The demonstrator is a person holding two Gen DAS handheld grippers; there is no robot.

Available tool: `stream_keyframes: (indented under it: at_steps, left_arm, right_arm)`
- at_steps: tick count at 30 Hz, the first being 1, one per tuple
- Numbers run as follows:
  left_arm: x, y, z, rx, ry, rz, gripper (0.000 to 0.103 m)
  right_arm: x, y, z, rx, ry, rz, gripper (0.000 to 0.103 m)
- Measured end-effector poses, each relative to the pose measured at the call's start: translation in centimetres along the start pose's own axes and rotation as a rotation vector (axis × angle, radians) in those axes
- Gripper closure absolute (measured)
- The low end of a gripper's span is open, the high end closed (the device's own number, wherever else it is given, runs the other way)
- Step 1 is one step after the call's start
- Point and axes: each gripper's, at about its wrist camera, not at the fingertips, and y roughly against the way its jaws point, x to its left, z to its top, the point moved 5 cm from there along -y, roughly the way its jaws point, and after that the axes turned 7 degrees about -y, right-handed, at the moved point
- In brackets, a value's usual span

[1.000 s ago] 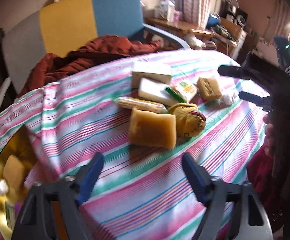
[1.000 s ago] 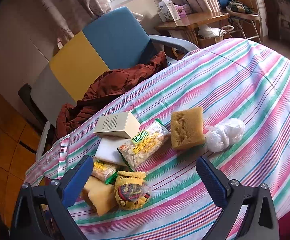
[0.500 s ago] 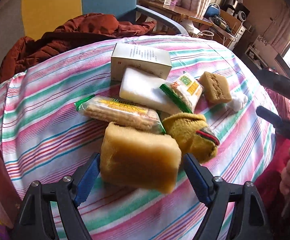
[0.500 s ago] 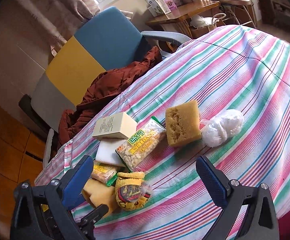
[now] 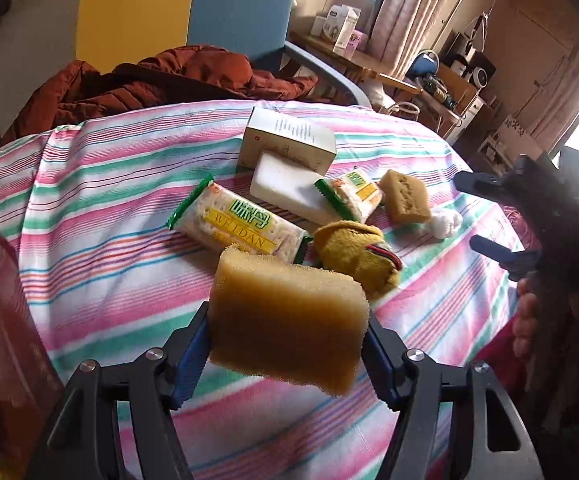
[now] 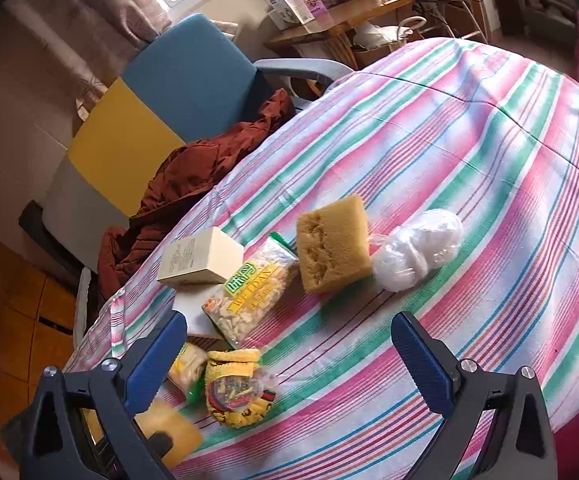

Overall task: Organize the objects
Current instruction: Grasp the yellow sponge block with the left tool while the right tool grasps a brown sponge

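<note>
Striped cloth on the desk [image 5: 101, 184] carries most things unsorted: box [image 5: 289, 142], biscuit packs, a second sponge, a sock bundle. Left hand-held gripper [image 5: 285, 344] clamps the near sponge [image 5: 289, 320], lifted clear; a second ago it lay loose between jaws since closing. Right hand-held gripper [image 6: 289, 360] hangs wide, empty.

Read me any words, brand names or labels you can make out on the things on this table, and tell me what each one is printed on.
"WEIDAN": on the yellow band of the long cracker packet.
"WEIDAN": on the second cracker packet too.
Green characters above both names: not legible.
Small print on the white carton box: too small to read.
Boxes on the far wooden desk: blurred, unreadable.
</note>
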Motion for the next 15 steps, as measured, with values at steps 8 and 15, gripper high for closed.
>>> stream_keyframes:
  at_steps: [8,15]
  left_arm:
    - [0.4,4.3,-1.7,-0.055,0.004,-0.013,0.034]
    - [1.8,6.3,-3.7,-0.069,0.054,-0.022,0.034]
  right_arm:
    - [-0.6,1.2,1.6,-0.050,0.002,-0.079,0.000]
    - [0.4,-2.0,5.6,-0.031,0.136,-0.210,0.014]
